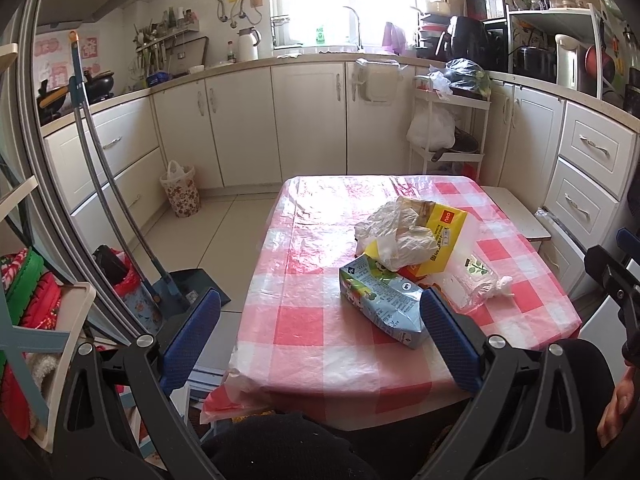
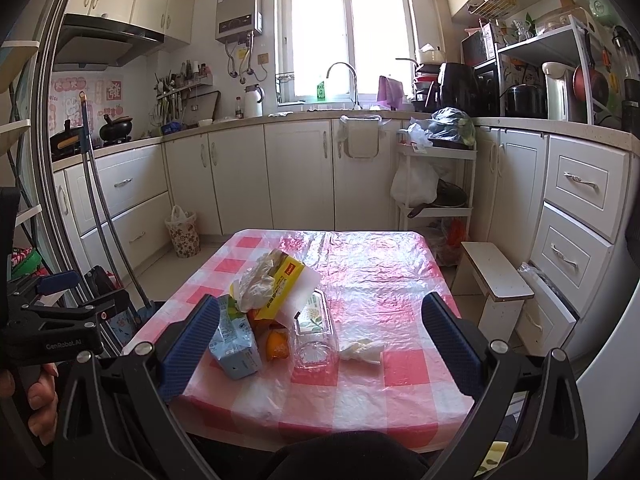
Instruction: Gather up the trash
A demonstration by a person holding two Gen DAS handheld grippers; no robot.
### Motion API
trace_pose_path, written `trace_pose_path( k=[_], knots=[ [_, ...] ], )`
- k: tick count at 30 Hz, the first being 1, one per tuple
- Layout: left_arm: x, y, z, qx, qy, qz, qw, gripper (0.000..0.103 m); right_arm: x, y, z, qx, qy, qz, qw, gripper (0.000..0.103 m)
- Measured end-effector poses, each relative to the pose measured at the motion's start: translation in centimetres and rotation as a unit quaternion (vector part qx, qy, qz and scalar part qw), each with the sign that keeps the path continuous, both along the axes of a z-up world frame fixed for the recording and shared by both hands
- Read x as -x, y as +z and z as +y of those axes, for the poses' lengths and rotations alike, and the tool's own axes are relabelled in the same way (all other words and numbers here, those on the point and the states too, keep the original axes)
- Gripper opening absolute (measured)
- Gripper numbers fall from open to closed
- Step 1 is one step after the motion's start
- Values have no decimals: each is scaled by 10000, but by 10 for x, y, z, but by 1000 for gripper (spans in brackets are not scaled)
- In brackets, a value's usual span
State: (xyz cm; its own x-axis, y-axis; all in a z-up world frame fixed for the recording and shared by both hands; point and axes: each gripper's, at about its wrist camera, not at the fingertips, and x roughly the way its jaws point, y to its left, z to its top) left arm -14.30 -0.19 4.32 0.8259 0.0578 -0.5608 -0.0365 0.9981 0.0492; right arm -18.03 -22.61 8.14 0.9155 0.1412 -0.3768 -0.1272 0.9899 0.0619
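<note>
Up close, a small surface [image 2: 360, 392] under a pink-and-white checked plastic cover sits in a cream-cabinet kitchen, with a window above the sink beyond it. Trash is heaped on the surface: a blue carton [image 1: 384, 300] at the near side, a yellow packet [image 1: 440, 236] with a crumpled bag [image 1: 396, 232] behind it, a clear plastic box [image 2: 316, 336], and a white tissue [image 2: 364, 350] beside that box. A floral bin [image 1: 181, 194] stands on the floor beyond the surface's left side. Both the left gripper [image 1: 320, 320] and right gripper [image 2: 320, 320] hover over the near edge, fingers spread and holding nothing.
</note>
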Motion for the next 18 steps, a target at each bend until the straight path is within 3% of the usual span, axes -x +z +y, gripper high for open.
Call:
trace_pose_path(
  k=[18],
  knots=[
    [0, 1, 0, 3, 2, 1, 10000, 97, 0, -2, 0, -140, -1, 6, 9999, 97]
  ],
)
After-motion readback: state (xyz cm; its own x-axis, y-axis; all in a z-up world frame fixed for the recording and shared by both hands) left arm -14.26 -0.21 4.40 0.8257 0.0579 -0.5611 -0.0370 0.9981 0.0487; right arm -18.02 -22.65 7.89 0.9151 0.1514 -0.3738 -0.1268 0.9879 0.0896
